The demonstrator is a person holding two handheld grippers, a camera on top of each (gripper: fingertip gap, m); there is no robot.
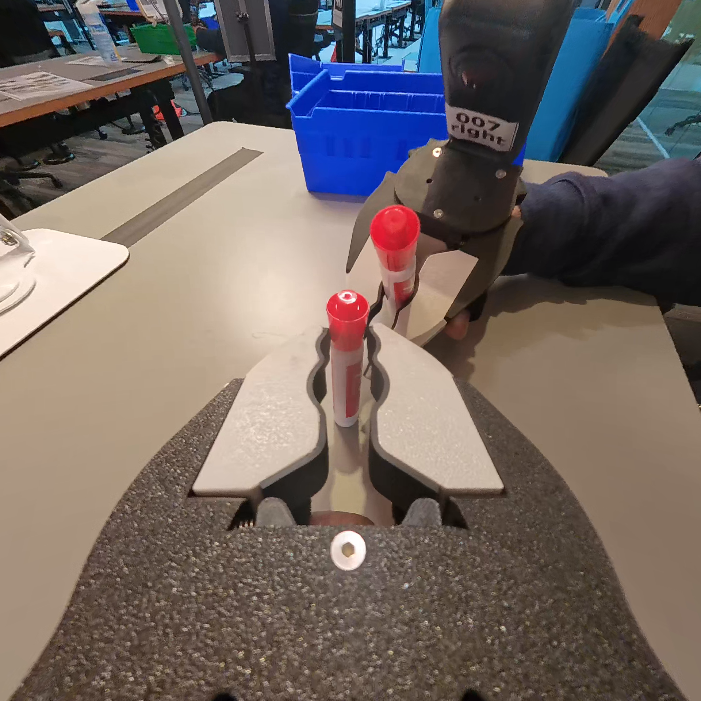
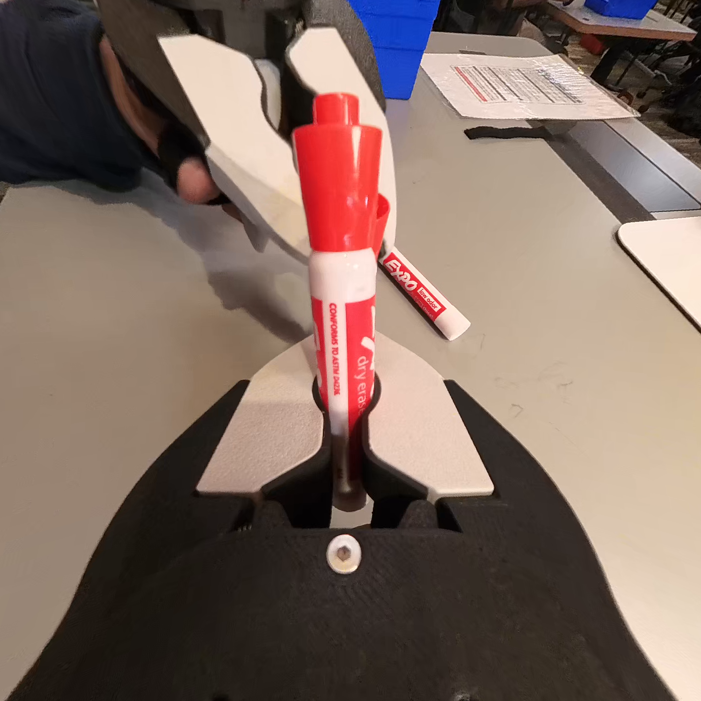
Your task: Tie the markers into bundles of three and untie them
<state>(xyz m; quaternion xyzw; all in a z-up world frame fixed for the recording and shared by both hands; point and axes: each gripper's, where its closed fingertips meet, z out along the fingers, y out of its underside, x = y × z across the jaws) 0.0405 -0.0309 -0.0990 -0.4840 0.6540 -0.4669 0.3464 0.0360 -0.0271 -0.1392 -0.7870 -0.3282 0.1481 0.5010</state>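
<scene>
Grey tabletop (image 1: 212, 273) fills both views, with office desks and chairs behind it. At its far edge stands a blue plastic bin (image 1: 364, 125), its slotted inner walls in sight but its floor hidden, so what lies in it cannot be told; a second bin is nested behind it. Each hand-held gripper is clamped on a red-capped marker held upright, cap up. The left gripper (image 1: 347, 341) has its pale fingers (image 1: 280, 398) closed round the white-and-red barrel of one marker (image 1: 347, 352). The right gripper (image 2: 347, 383) grips another marker (image 2: 341, 265) low on its barrel, in the round notch between its fingers. The two grippers are close together, fingertips nearly meeting. Only the right wrist view shows a third marker (image 2: 428, 299) lying flat on the table just beyond the held one, along with a black strap (image 2: 508, 132) farther back and a sheet of paper in clear plastic (image 2: 531, 85). Only the left wrist view shows the open top of the bin, a white board (image 1: 57, 277) at the left edge with something of clear glass on it, and the dark sleeve (image 1: 607, 227) of the person holding the right gripper.
</scene>
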